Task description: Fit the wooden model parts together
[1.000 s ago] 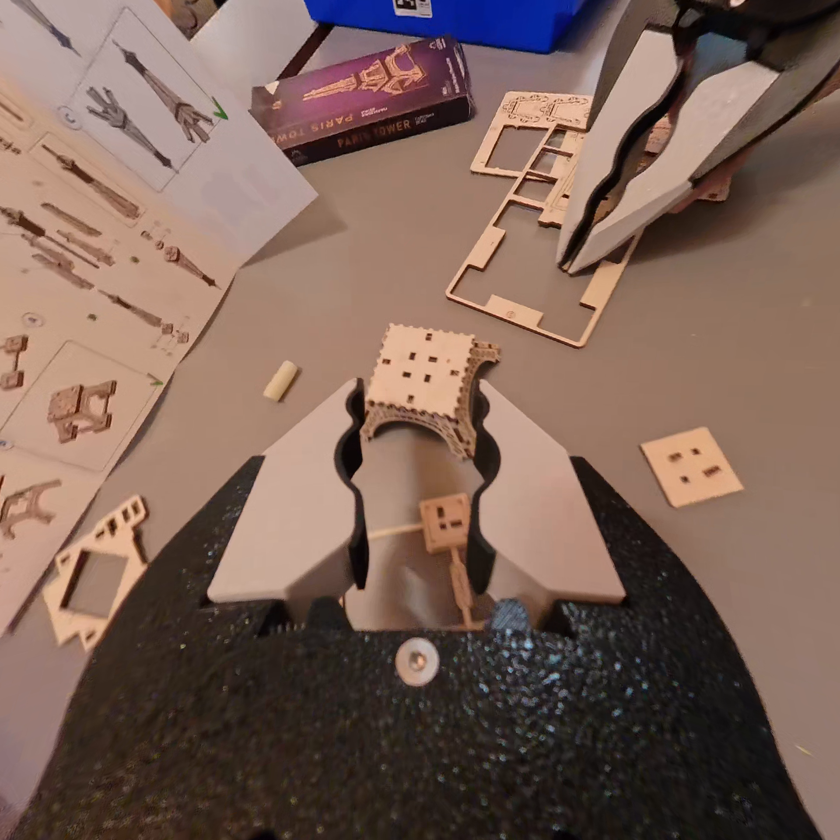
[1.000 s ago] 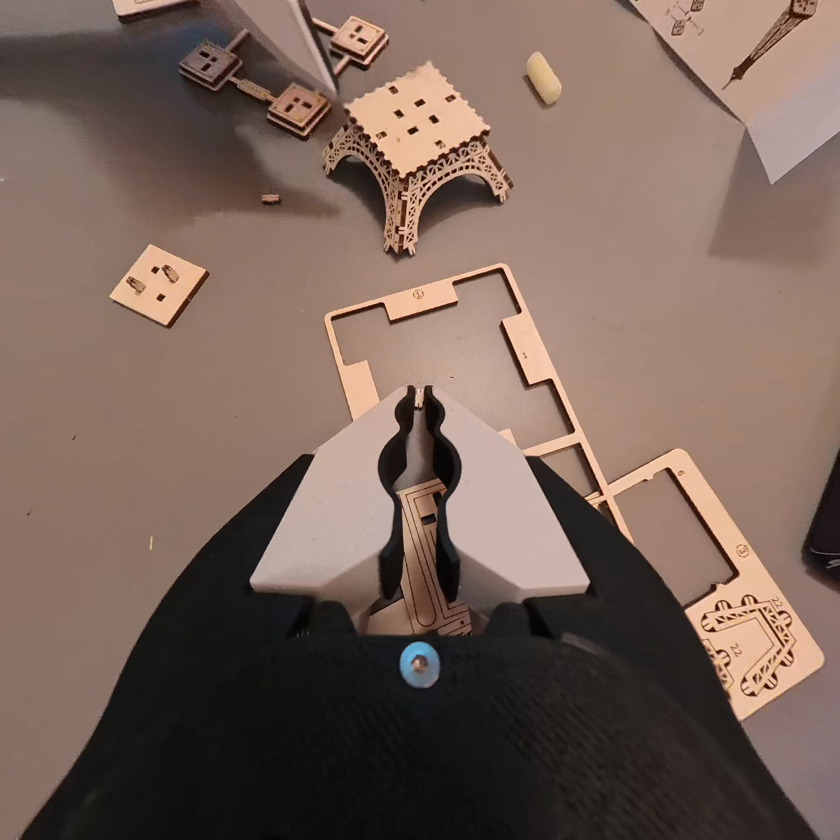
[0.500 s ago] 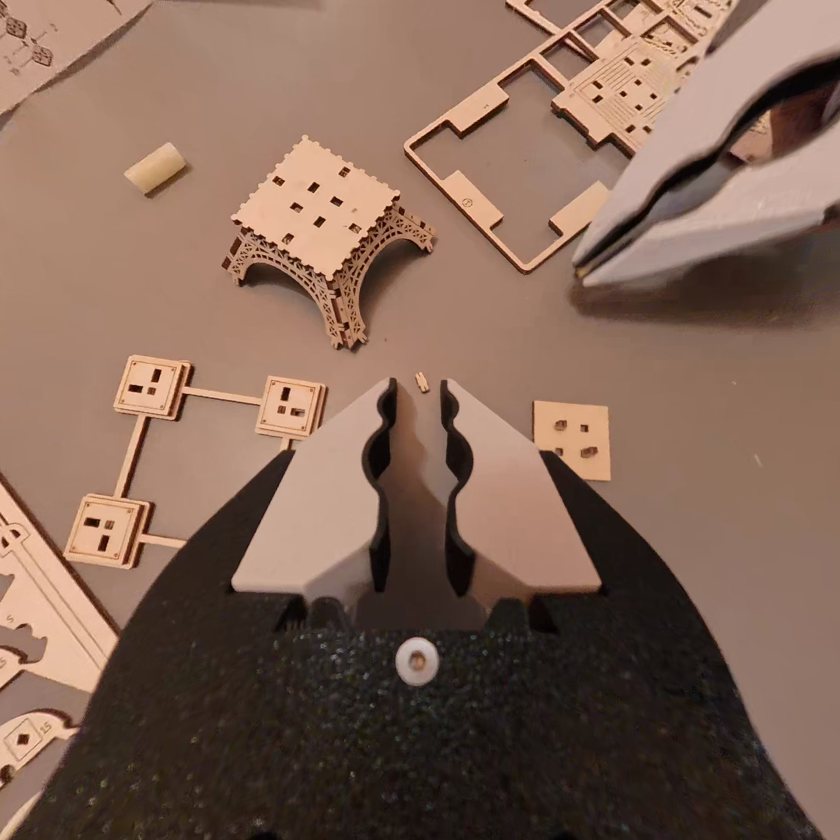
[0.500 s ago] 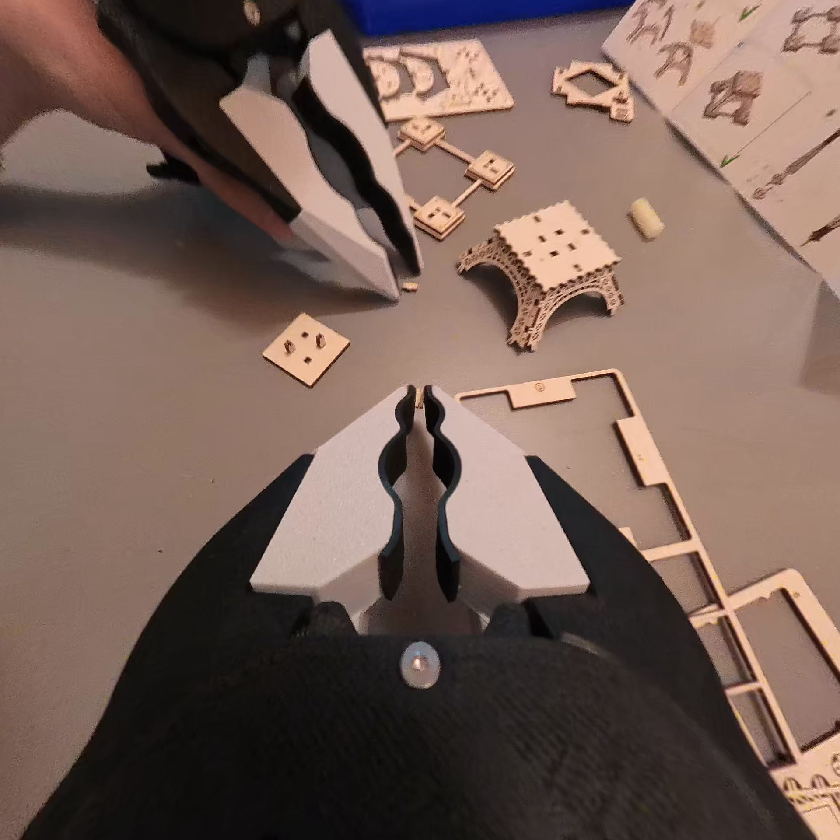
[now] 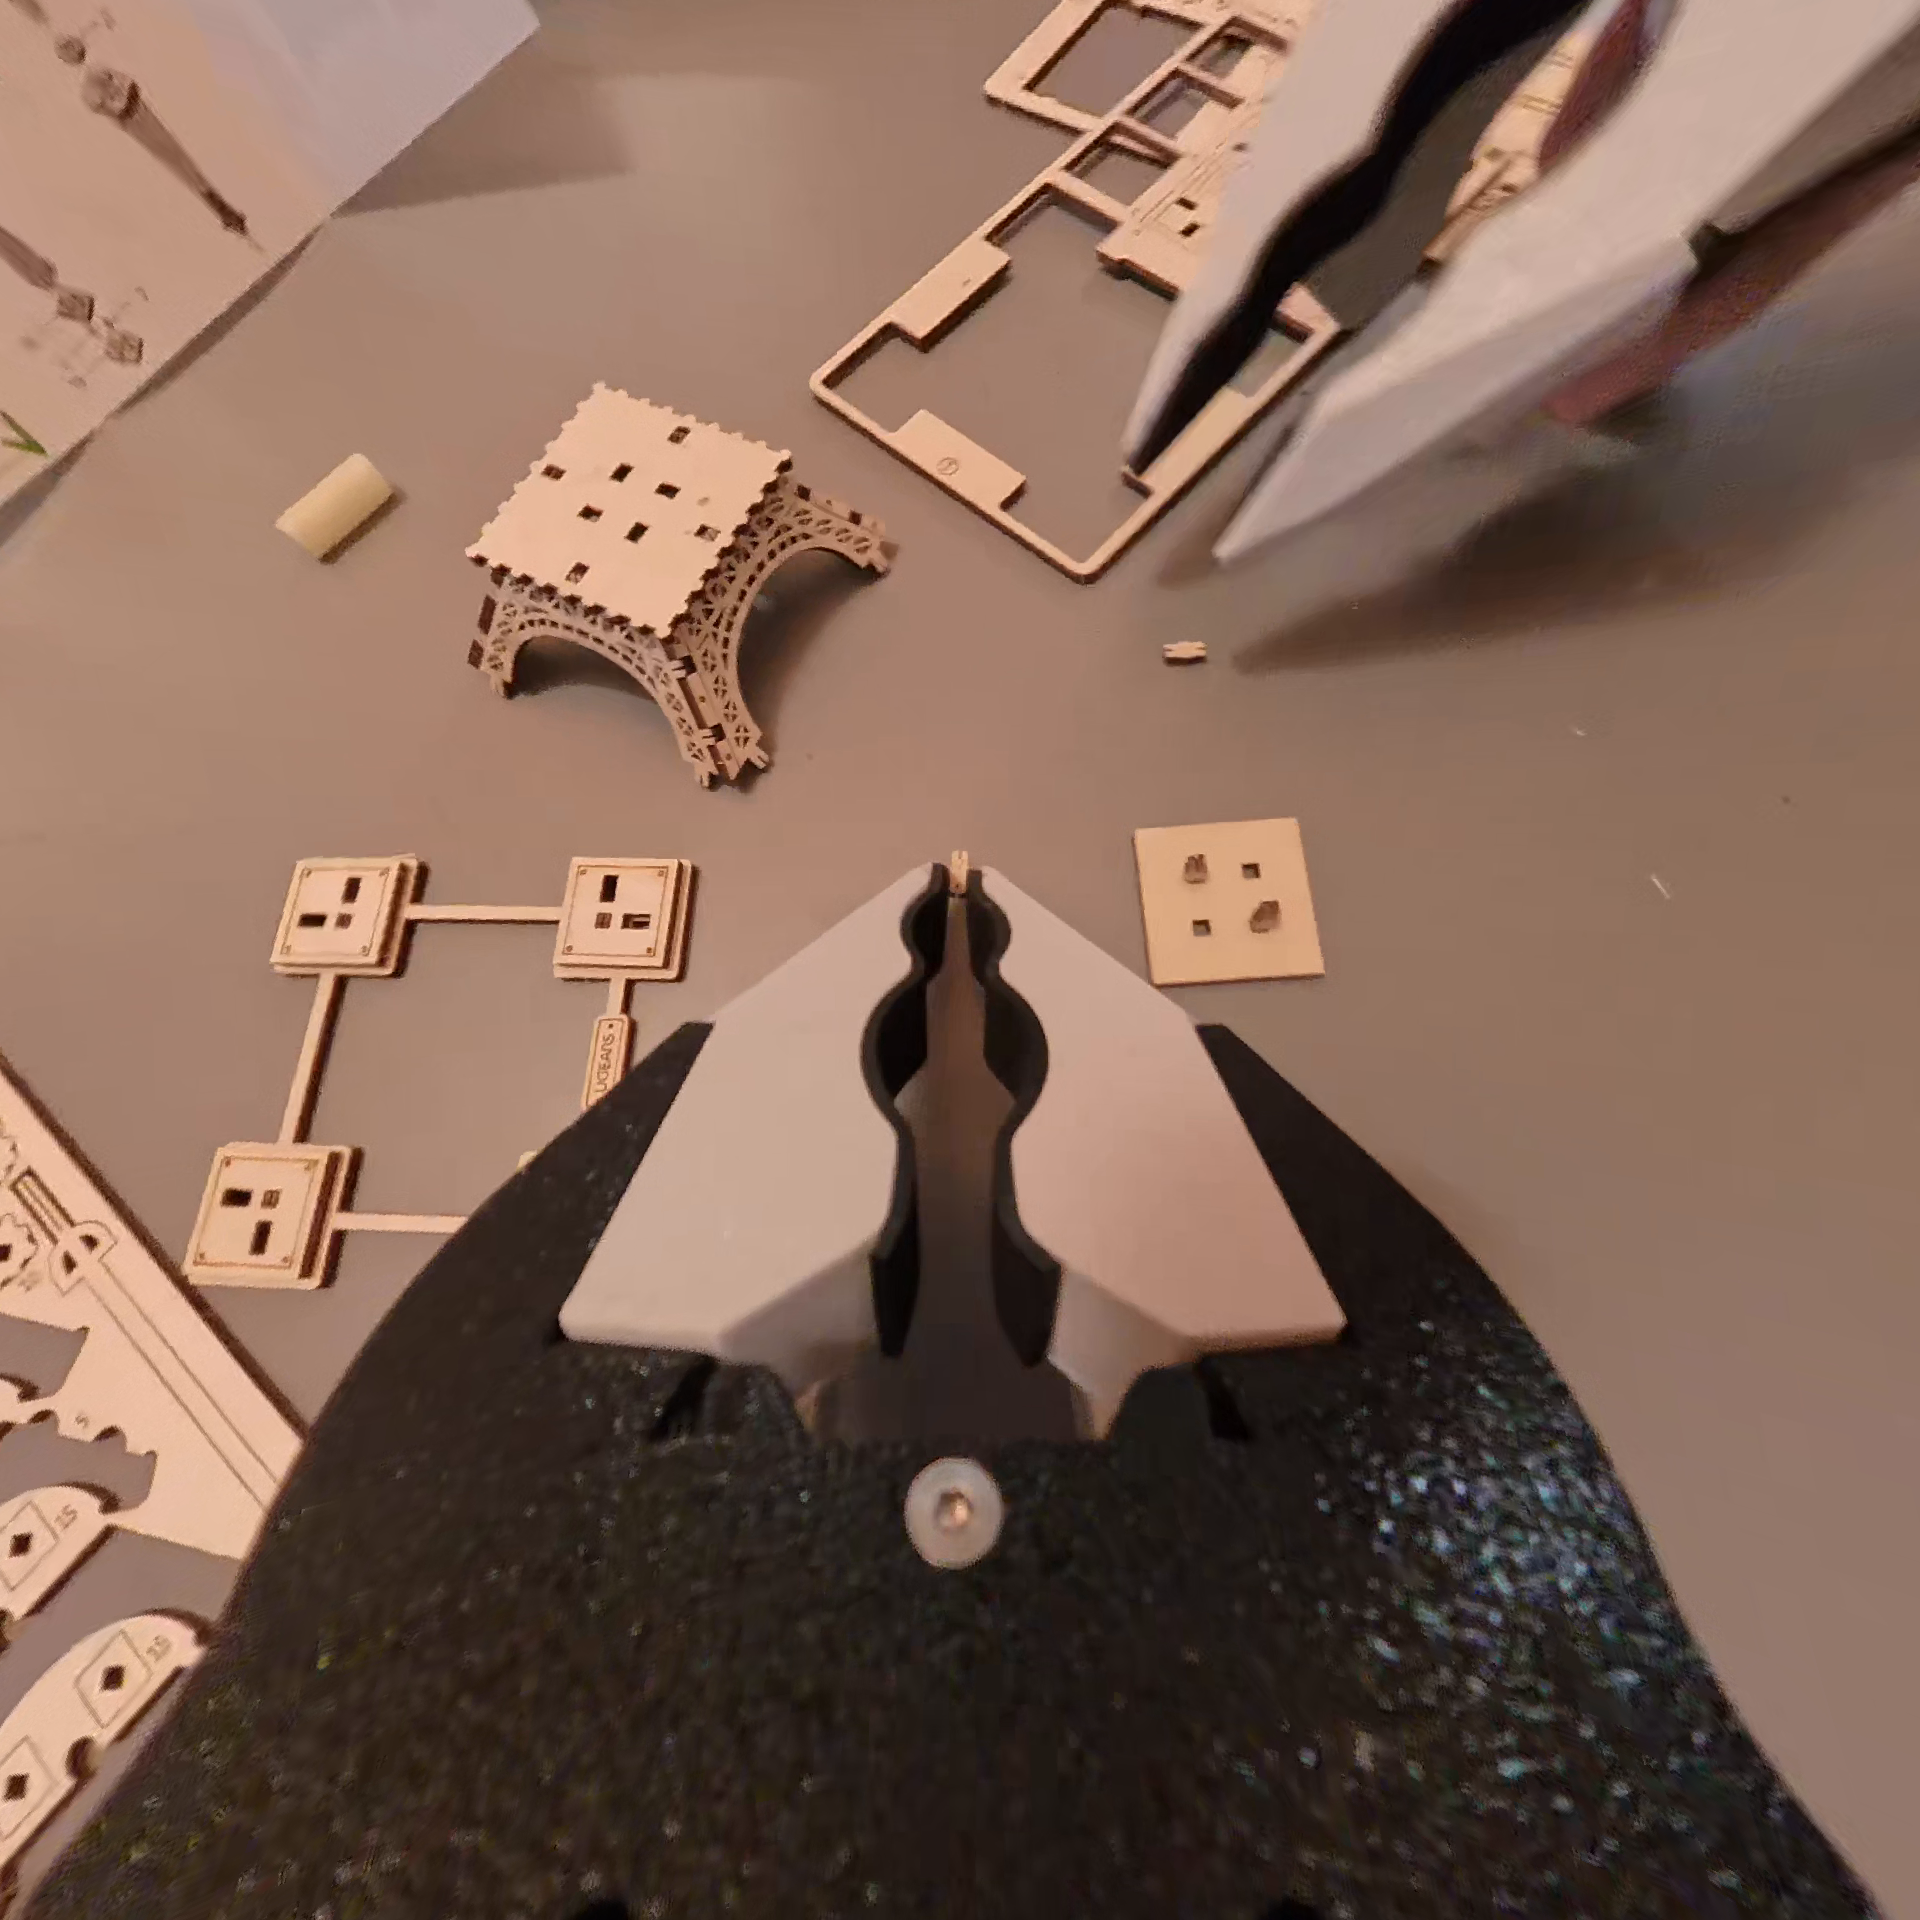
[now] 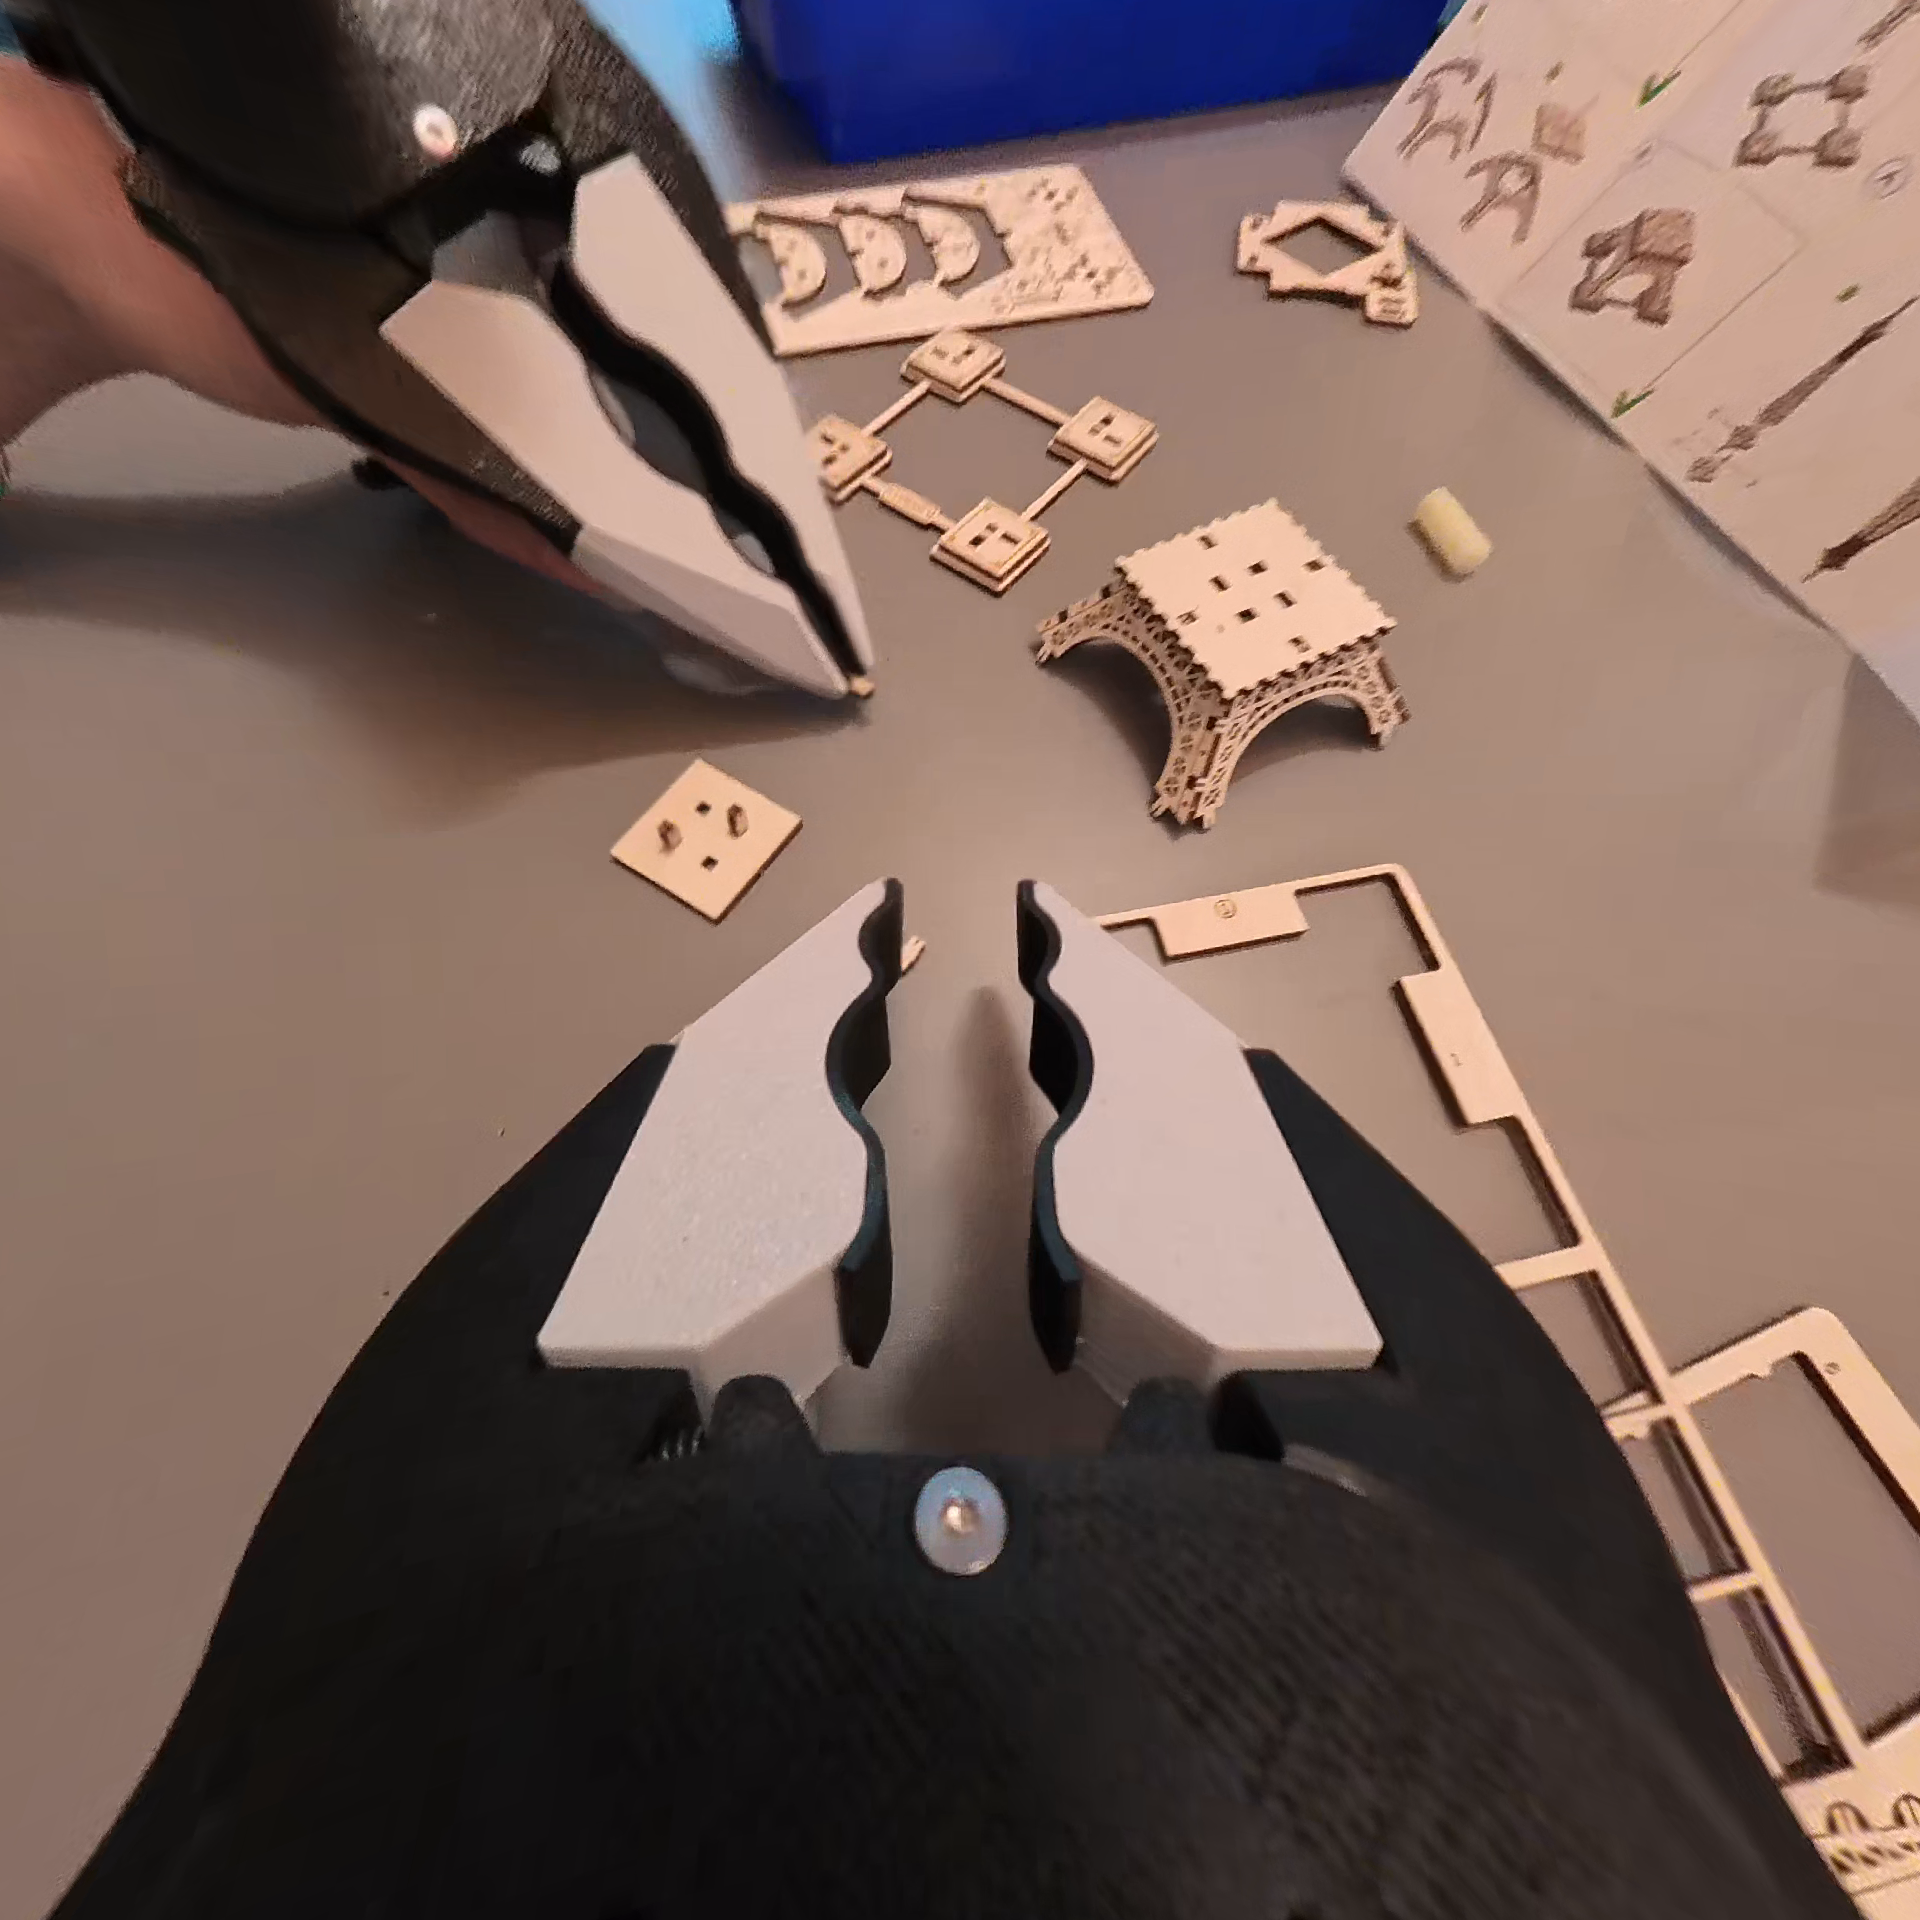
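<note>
My left gripper (image 5: 958, 885) is shut on a tiny wooden peg (image 5: 960, 864) at its tips, just left of a small square plate (image 5: 1226, 902) that has two pegs in its slots. In the right wrist view the left gripper (image 6: 850, 681) is low over the table beyond the plate (image 6: 707, 840). My right gripper (image 6: 954, 896) is open and empty. A second tiny peg (image 6: 912, 954) lies on the table by its left fingertip and also shows in the left wrist view (image 5: 1184, 652). The arched tower base (image 5: 665, 582) stands upright, apart from both grippers.
A frame of four linked squares (image 5: 447, 1039) lies left of my left gripper. An emptied wooden sheet (image 6: 1455, 1039) lies by my right gripper, and more part sheets (image 6: 935, 260) lie farther back. There is also a cream cylinder (image 6: 1449, 530), instruction sheets (image 6: 1662, 260) and a blue bin (image 6: 1039, 62). The left gripper's tips are roughly 8 centimeters from the right gripper's.
My left gripper closed on the tiny peg that lay at its tips. My right gripper opened, and the peg it held now lies on the table.
</note>
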